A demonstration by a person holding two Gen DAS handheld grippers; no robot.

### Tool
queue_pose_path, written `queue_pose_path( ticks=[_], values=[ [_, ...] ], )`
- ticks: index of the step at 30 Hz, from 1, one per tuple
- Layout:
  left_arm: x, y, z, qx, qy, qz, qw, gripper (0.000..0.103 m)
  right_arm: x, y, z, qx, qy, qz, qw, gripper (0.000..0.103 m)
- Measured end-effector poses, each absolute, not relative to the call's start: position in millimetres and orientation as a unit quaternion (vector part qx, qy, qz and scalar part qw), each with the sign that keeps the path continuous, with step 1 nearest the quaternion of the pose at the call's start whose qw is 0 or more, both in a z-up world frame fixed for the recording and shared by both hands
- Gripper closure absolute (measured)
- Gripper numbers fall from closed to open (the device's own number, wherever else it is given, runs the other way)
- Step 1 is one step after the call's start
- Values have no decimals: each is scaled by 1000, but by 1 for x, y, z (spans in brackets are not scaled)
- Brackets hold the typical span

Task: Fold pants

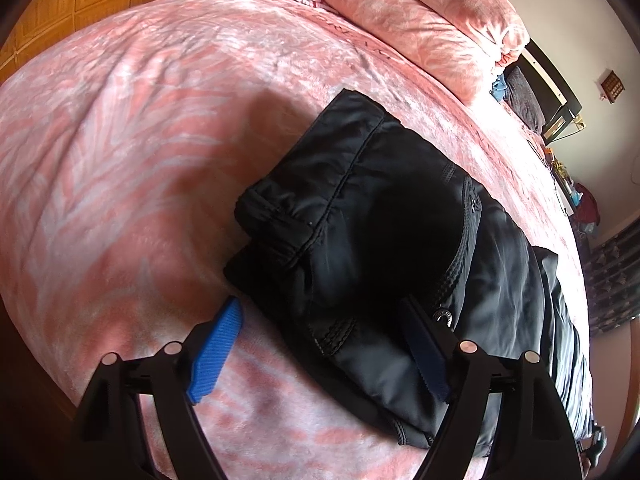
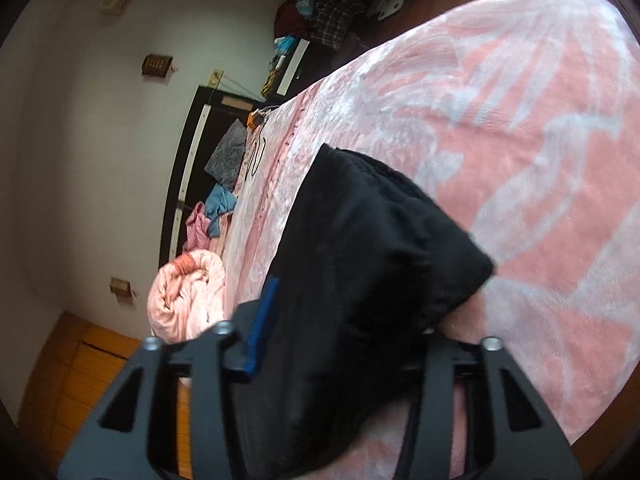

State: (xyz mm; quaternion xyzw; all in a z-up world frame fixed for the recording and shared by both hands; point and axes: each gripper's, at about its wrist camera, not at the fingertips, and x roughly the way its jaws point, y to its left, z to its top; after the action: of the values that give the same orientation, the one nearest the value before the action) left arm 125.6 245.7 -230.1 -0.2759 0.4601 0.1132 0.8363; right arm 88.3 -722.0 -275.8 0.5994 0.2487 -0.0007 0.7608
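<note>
Black pants (image 1: 360, 220) lie folded in a thick bundle on the pink bedspread (image 1: 140, 140), with stitched seams and a snap button showing. My left gripper (image 1: 320, 308) hangs just above the bundle's near corner, open. One blue pad (image 1: 218, 348) is over bare bedspread and the other over the cloth, neither touching it. In the right wrist view the black pants (image 2: 360, 240) fill the gap between the fingers. My right gripper (image 2: 340, 304) is shut on that cloth. Its left blue pad (image 2: 262, 324) lies against the fabric, and the other finger is hidden under it.
A folded pink blanket (image 1: 420, 12) lies at the far end of the bed, by the wooden panel (image 1: 80, 0). A rolled pink blanket (image 2: 188, 300) and loose clothes (image 2: 224, 200) sit along the bed's edge by the white wall. Bare pink bedspread (image 2: 540, 120) stretches beyond the pants.
</note>
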Motion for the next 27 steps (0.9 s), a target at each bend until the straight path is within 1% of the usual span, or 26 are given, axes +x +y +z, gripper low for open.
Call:
queue_pose_path(
  ticks=[3, 7, 10, 18, 27],
  values=[
    [126, 246, -231, -275, 461, 113, 836, 22, 87, -723, -281, 599, 253, 3, 760, 86],
    [127, 245, -232, -270, 463, 118, 836, 22, 86, -722, -276, 606, 248, 0, 756, 89],
    [128, 242, -231, -261, 466, 122, 837, 22, 84, -717, -261, 594, 243, -13, 767, 90],
    [126, 242, -230, -261, 463, 120, 838, 22, 91, -689, -188, 493, 257, -55, 829, 90],
    [121, 246, -231, -275, 457, 109, 839, 22, 98, -634, -111, 375, 260, -74, 887, 90]
  ],
)
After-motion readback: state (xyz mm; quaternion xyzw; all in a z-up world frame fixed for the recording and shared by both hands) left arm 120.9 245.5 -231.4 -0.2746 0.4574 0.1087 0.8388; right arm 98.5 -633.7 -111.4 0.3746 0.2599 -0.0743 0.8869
